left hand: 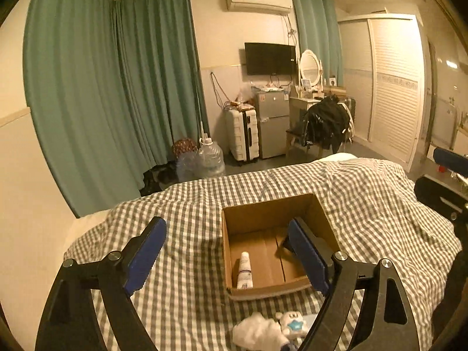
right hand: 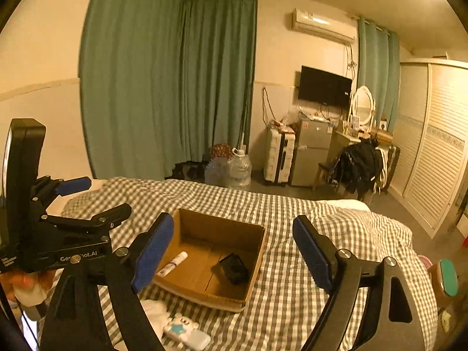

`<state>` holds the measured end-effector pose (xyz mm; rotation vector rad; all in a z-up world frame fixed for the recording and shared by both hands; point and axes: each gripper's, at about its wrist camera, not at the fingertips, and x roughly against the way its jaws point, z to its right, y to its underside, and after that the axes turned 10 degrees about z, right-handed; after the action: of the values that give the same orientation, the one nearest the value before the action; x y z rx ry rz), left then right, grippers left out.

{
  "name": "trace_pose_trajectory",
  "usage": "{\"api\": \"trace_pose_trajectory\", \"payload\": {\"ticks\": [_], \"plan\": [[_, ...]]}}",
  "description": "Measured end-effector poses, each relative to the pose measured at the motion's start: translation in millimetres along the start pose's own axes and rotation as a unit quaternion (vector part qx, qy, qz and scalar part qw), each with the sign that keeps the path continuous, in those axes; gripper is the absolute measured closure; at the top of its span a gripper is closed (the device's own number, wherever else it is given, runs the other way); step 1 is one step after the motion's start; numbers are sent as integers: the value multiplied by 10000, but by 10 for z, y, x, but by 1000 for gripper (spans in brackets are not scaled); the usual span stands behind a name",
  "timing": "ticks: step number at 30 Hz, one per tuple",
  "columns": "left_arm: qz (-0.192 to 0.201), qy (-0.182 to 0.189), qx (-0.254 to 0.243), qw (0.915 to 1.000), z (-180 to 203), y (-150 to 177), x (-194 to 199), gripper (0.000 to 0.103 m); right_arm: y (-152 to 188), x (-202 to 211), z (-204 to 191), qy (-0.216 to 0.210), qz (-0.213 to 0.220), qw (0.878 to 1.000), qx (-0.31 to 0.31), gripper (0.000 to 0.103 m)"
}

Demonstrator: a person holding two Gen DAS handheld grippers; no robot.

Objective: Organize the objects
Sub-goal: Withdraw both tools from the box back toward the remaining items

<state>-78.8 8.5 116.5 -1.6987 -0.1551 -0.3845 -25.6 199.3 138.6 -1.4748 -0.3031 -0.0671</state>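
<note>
dark object point(right hand: 234, 268) in box point(right hand: 222, 225), indistinct

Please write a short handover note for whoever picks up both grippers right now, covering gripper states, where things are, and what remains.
Left gripper: open, empty, above the near left of the box.
Right gripper: open, empty, over the box.
The box sits open on the checked bed.
Done: a white tube lies along the box's left wall; a black item lies on its floor.
Left: a white cloth and a white toy with a blue star lie on the bed just in front of the box, touching or nearly so. Likely next: pick one up and drop it in.
</note>
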Motion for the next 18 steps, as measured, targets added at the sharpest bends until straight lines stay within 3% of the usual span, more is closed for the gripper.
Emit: {"api": "trace_pose_trajectory", "payload": {"ticks": [7,11,18], "plan": [[5,10,214,9998,-104,74,482,15,-17,581,-304,156,22,9986,503,18],[-29,-90,158,9998,-59,205,643,13,121,814,-504,36,-19,9974,715,16],[-185,-327,254,9990,-2,713,779,8,473,902,-647,-262,-242,9977,582,16]]}}
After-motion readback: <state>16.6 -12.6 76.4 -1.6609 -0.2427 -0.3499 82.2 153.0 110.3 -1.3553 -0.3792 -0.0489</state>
